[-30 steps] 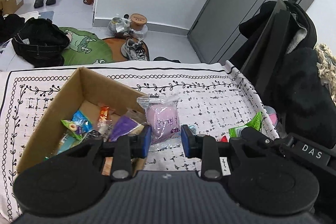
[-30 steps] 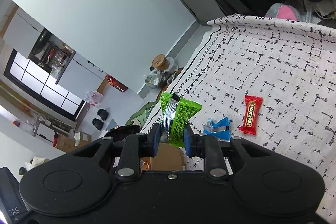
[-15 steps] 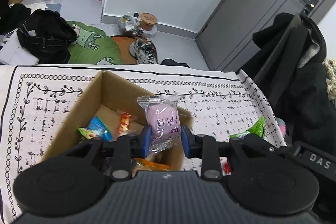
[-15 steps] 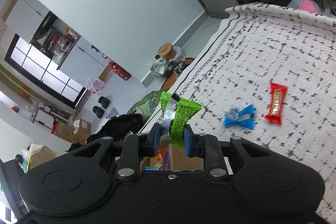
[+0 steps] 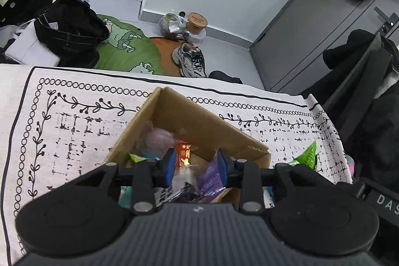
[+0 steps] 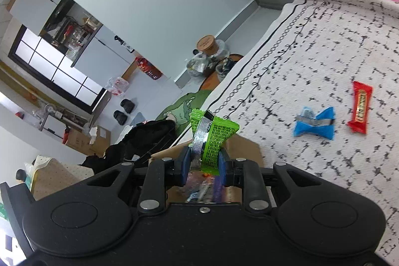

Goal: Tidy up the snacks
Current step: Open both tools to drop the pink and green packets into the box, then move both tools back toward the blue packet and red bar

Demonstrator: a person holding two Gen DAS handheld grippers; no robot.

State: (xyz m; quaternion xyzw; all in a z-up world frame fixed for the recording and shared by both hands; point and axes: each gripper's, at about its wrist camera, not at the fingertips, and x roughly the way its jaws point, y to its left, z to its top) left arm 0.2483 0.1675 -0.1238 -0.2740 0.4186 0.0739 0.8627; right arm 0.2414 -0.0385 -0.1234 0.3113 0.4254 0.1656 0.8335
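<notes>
A brown cardboard box [image 5: 199, 121] sits on the patterned tablecloth and holds several snack packets. My left gripper [image 5: 195, 167] is open above the box, with nothing between its pads. The pale purple packet [image 5: 159, 138] lies blurred inside the box, just ahead of the left pad. My right gripper [image 6: 203, 165] is shut on a green snack packet [image 6: 214, 138] with a silver band, held over the box's near corner [image 6: 247, 146]. The green packet also shows in the left wrist view [image 5: 308, 156]. A blue packet [image 6: 314, 124] and a red bar [image 6: 360, 106] lie on the cloth to the right.
The cloth-covered table [image 5: 74, 121] ends at a black border line at the far side. Beyond it on the floor are a green rug [image 5: 129, 49], a sneaker [image 5: 192, 61] and a black bag [image 5: 69, 29]. A dark coat on a chair [image 5: 369, 101] stands at the right.
My left gripper has opened and the purple packet has dropped from it into the box. My right gripper has carried the green packet closer over the box.
</notes>
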